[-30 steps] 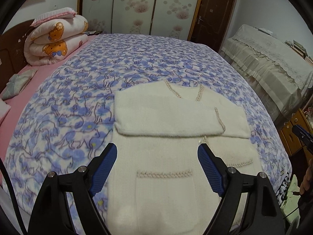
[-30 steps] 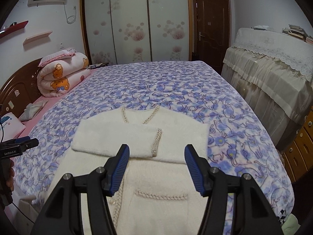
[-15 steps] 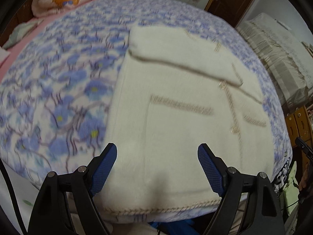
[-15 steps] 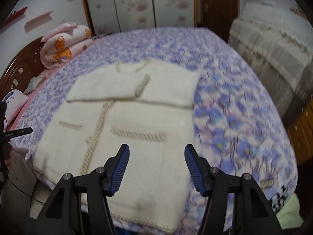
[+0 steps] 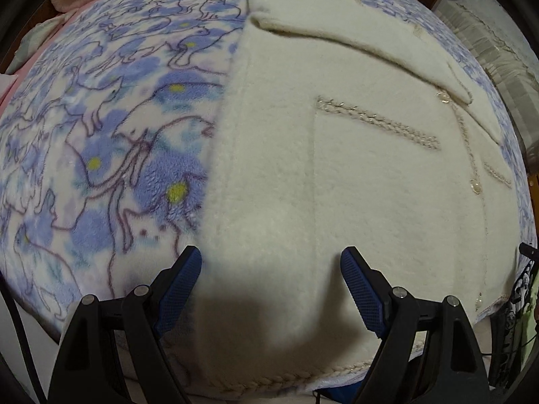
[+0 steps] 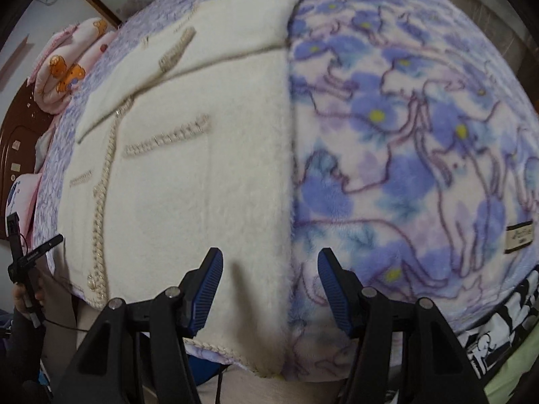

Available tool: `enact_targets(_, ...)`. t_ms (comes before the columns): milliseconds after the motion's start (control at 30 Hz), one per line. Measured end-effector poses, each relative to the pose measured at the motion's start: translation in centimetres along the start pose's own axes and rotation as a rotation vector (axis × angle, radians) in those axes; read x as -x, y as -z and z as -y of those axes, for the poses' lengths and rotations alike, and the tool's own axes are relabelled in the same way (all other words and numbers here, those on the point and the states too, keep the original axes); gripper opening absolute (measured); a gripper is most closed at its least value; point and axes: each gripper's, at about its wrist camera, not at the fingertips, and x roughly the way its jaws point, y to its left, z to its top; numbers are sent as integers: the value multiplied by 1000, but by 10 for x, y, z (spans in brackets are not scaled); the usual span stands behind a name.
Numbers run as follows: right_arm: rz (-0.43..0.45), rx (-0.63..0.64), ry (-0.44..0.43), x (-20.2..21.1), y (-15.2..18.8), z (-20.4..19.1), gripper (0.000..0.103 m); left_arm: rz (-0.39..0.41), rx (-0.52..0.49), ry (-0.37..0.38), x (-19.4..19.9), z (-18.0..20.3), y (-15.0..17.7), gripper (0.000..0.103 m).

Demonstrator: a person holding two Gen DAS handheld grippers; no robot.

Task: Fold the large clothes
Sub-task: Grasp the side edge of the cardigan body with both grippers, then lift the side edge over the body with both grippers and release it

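Your cream cardigan [image 5: 353, 181] lies flat on the bed's blue floral blanket [image 5: 101, 141], front up, its sleeves folded across the chest at the far end and its braided hem [image 5: 276, 378] at the near edge of the bed. Your left gripper [image 5: 271, 286] points down over the near left part of the cardigan, fingers [image 5: 182, 286] spread and pinching nothing; one finger sits at the garment's left edge. Your right gripper [image 6: 269, 286] straddles the cardigan's right edge [image 6: 289, 175] near the hem, fingers [image 6: 331, 286] also spread and empty. A rolled quilt with bear print [image 6: 67, 67] rests at the far left, by the headboard.
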Motion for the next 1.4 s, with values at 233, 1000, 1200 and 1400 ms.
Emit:
enact_targets(233, -93, 79, -35, -20, 17, -8, 59, -76, 72, 71, -20, -14, -13, 92)
enact_targets(1000, -72, 183, -182, -15, 23, -39, 11, -159, 4, 249, -20, 15, -7, 13)
enact_targets(1200, 23, 231, -268, 21, 5, -69, 11, -78, 51, 420, 19, 31, -34, 10)
enact_targets(1400, 233, 148, -460, 82, -68, -81, 10, 123, 110, 557, 79, 44, -111, 10)
